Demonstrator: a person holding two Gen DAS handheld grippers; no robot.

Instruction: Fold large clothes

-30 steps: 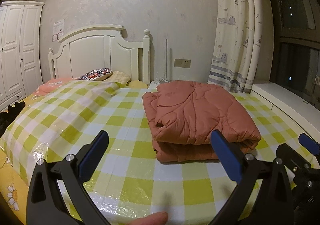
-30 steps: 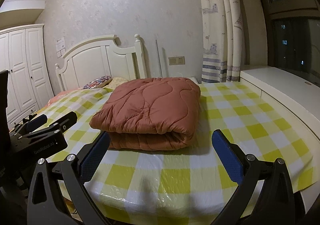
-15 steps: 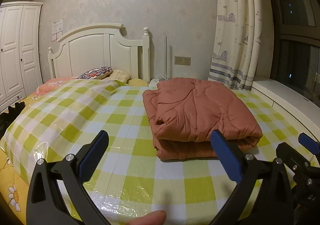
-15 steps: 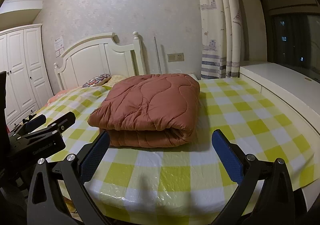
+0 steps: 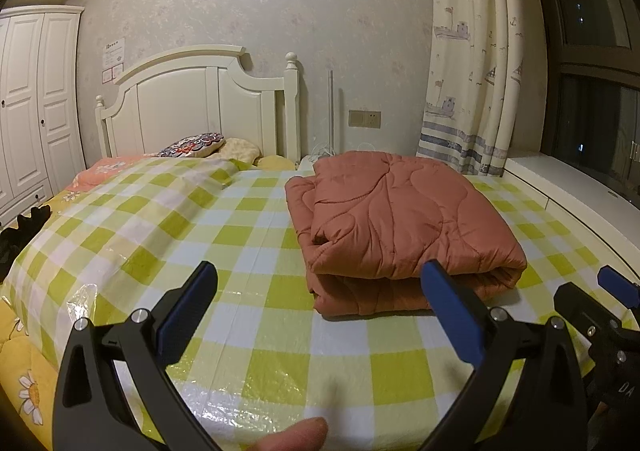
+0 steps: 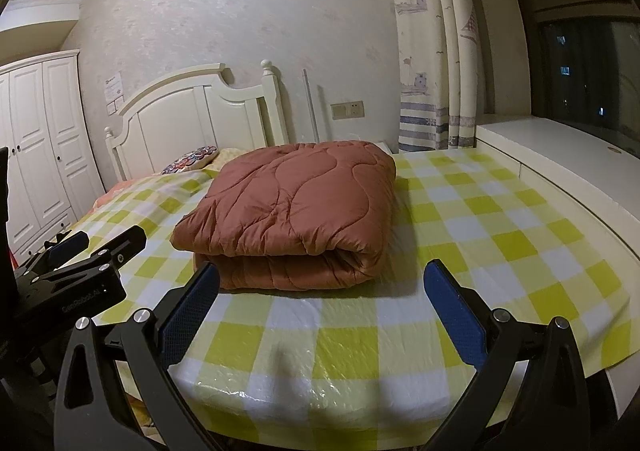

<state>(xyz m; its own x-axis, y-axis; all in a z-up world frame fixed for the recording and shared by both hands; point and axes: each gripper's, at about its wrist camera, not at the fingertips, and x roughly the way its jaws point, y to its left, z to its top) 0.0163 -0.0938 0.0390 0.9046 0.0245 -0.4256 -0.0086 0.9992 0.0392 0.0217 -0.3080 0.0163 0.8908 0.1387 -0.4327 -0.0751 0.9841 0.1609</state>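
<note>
A rust-red quilted garment [image 5: 400,219] [image 6: 296,207] lies folded into a thick stack on the yellow-and-white checked bed cover [image 5: 256,315] [image 6: 480,235]. My left gripper [image 5: 320,307] hovers open near the foot of the bed, short of the stack, with nothing between its blue pads. Open as well and holding nothing, my right gripper [image 6: 320,303] faces the stack's folded front edge from a short distance. Each gripper shows at the side of the other's view. A fingertip [image 5: 296,437] of the person shows at the bottom of the left wrist view.
A white headboard [image 5: 200,107] and pillows [image 5: 192,143] are at the far end. White wardrobe [image 5: 28,123] stands left. A curtain [image 5: 472,63], white ledge [image 6: 560,155] and dark window are on the right. Dark cloth [image 5: 20,231] lies at the bed's left edge.
Both grippers have drawn back and lifted slightly, so the folded stack sits a little farther off. Both stay open; the garment has not moved.
</note>
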